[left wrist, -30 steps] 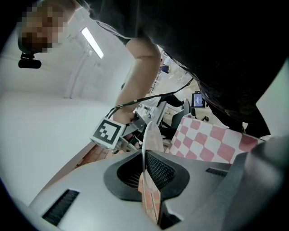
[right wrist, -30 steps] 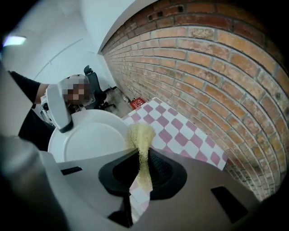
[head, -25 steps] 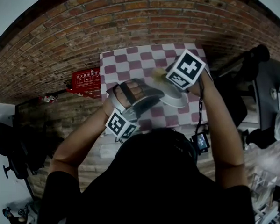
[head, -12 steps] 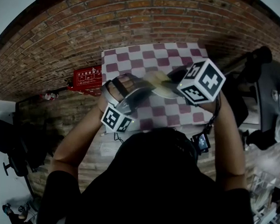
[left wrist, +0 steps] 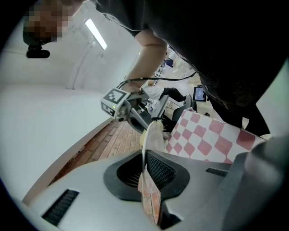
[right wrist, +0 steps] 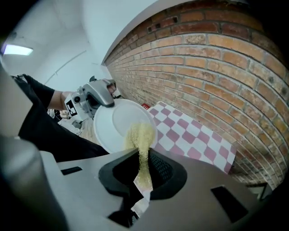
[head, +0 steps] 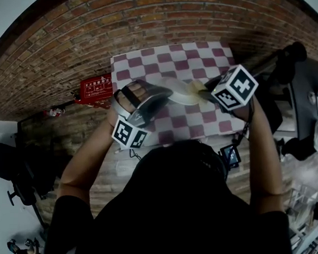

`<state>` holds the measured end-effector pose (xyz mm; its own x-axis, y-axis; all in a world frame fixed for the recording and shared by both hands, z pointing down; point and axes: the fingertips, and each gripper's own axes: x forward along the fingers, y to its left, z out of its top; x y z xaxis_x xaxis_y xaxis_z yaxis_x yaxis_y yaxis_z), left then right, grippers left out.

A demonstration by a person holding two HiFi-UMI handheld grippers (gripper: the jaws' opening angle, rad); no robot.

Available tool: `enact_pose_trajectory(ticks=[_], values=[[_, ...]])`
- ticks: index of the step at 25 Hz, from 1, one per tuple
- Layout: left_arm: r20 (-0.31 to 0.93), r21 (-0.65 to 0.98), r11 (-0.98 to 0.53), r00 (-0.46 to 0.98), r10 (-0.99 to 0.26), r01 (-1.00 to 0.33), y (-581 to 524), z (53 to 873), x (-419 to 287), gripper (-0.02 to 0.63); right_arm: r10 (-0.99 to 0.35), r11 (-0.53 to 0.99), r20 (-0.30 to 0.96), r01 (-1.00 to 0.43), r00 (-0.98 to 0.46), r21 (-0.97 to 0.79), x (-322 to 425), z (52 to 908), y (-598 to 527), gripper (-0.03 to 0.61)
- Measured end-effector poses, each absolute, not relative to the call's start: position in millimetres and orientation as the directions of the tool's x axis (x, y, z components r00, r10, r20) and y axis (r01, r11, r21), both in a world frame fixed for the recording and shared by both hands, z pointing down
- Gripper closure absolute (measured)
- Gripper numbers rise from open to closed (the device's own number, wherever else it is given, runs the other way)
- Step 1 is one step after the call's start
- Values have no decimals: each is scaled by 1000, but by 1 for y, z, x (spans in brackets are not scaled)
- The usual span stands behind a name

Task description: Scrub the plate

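Note:
A white plate (head: 178,91) hangs above the checked tablecloth (head: 151,70), tilted on edge. My left gripper (head: 159,95) is shut on its rim; in the left gripper view the plate (left wrist: 152,135) runs edge-on between the pads. In the right gripper view the plate (right wrist: 118,122) faces me, with the left gripper (right wrist: 92,100) behind it. My right gripper (head: 207,92) is shut on a yellow scrub pad (right wrist: 141,137), which presses on the plate's lower right face. The scrub pad (head: 197,87) shows at the plate's right edge.
The small table's checked cloth (right wrist: 192,135) lies over a brick floor. A red box (head: 96,88) sits left of the table. A small lit screen (head: 231,154) hangs at the table's near right. Dark equipment (head: 292,67) stands to the right, and a black chair (head: 8,169) to the far left.
My right gripper has moved right and a little nearer with the pad across the plate. The left gripper and plate have shifted left and farther over the cloth.

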<state>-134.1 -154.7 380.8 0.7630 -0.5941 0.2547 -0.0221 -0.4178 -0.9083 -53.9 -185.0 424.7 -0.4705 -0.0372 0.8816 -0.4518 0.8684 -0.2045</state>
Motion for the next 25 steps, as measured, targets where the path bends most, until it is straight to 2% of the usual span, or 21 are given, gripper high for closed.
enact_pose_trajectory(ticks=[8, 17, 25], values=[[244, -903, -429, 786, -569, -30, -144, 379, -123, 584, -60, 889, 909, -436, -411, -138, -70, 439, -210, 532], [257, -893, -449, 782, -568, -33, -147, 393, -118, 583, -67, 926, 868, -354, -493, -130, -113, 410, -190, 532], [276, -864, -501, 784, -556, -52, -148, 408, -114, 585, -90, 914, 852, -383, -516, -135, -95, 401, -170, 532]])
